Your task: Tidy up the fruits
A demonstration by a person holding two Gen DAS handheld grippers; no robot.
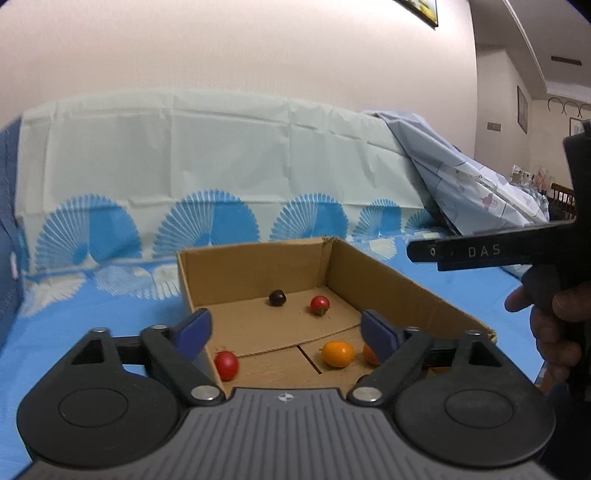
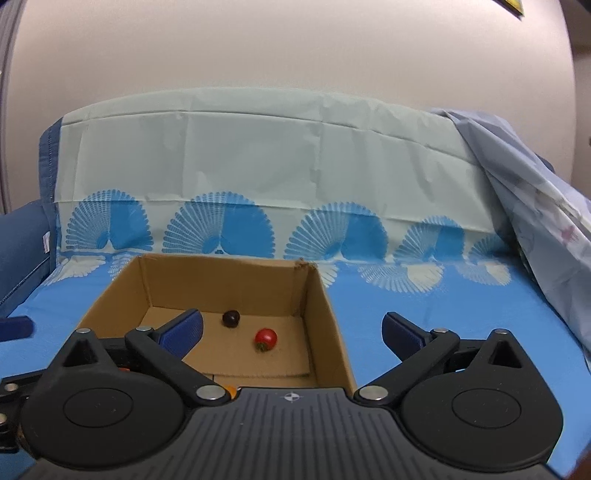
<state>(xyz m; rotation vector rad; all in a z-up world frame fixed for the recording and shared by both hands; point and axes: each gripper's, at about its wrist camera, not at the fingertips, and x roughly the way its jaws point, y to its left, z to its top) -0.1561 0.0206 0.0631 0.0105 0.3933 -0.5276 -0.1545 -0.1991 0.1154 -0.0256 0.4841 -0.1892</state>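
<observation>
Now both tools, left (image 1: 284,334) and right (image 2: 291,334), gape empty over the brown cardboard box (image 1: 255,273); withdraw without nudging its walls.

A blue cloth with fan prints (image 2: 443,317) covers the surface. A pale patterned sheet (image 2: 535,192) is heaped far right; a framed picture (image 1: 421,9) hangs on the wall.

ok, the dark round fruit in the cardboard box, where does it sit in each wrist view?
Left wrist: dark fruit lies near the box's far wall, centre of the picture, left of a red tomato.
Right wrist: dark fruit lies by the far wall, left of centre, up-left of the same red tomato.
Shared landmark: the cardboard box, torn at its far right corner.
</observation>
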